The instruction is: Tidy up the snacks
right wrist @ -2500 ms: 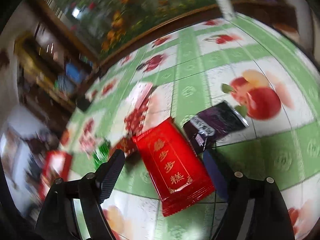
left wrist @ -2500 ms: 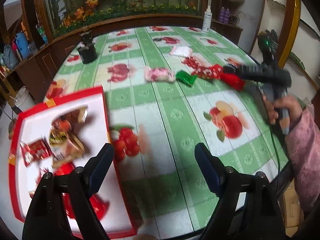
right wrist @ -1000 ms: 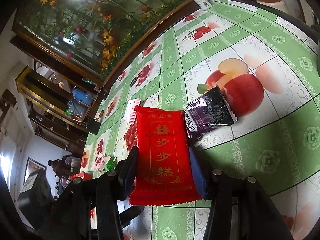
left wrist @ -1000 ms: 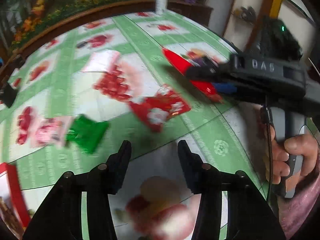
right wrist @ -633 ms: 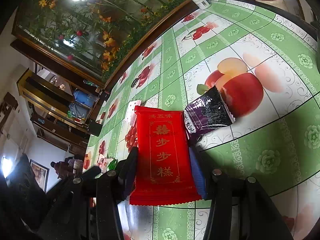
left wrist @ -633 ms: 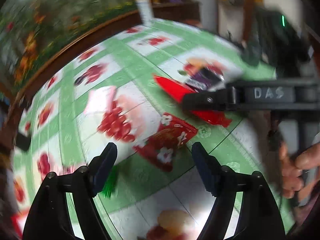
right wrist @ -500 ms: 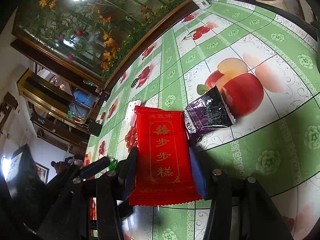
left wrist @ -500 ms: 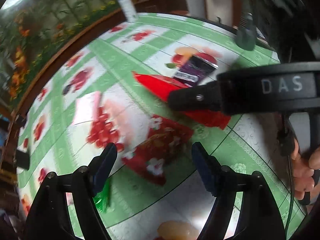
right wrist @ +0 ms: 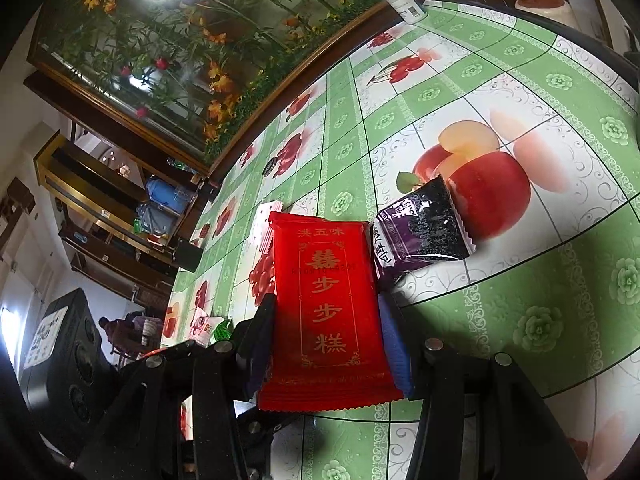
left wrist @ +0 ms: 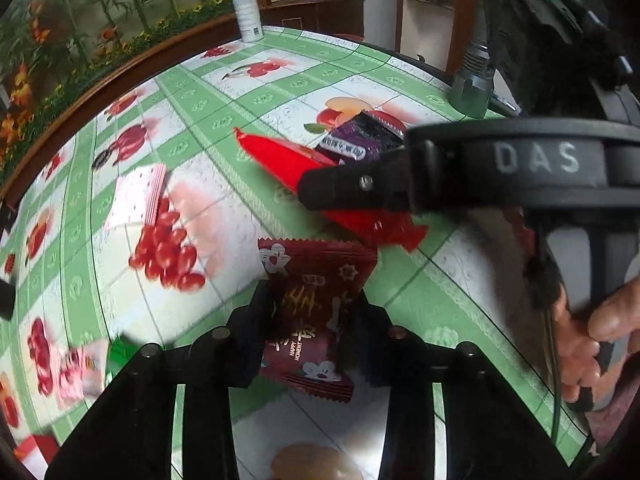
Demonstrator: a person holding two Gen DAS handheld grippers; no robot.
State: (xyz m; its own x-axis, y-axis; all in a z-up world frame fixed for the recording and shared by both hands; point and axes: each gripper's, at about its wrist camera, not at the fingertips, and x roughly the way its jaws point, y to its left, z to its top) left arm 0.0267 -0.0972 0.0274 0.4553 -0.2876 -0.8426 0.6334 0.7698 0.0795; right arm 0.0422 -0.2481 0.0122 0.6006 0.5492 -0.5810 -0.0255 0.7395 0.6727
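Observation:
My left gripper [left wrist: 310, 312] is shut on a dark red snack packet [left wrist: 314, 304] with white flowers, low over the green fruit-print tablecloth [left wrist: 224, 120]. My right gripper [right wrist: 326, 320] is shut on a bright red packet [right wrist: 326, 292] with gold characters; that packet also shows in the left wrist view [left wrist: 288, 164], held just above the table right beyond my left gripper. A purple-black packet [right wrist: 420, 232] lies beside it on the cloth and shows in the left wrist view too [left wrist: 356, 140].
A white-pink packet [left wrist: 136, 200] lies to the left. A green packet [left wrist: 120, 354] and a pink packet [left wrist: 78, 368] lie near the left edge. A white bottle [left wrist: 246, 4] stands at the far rim and a grey flashlight [left wrist: 472, 76] at the right.
My left gripper moved right from the red box to the dark red packet and closed on it. My right gripper closed on the bright red packet and has held still since.

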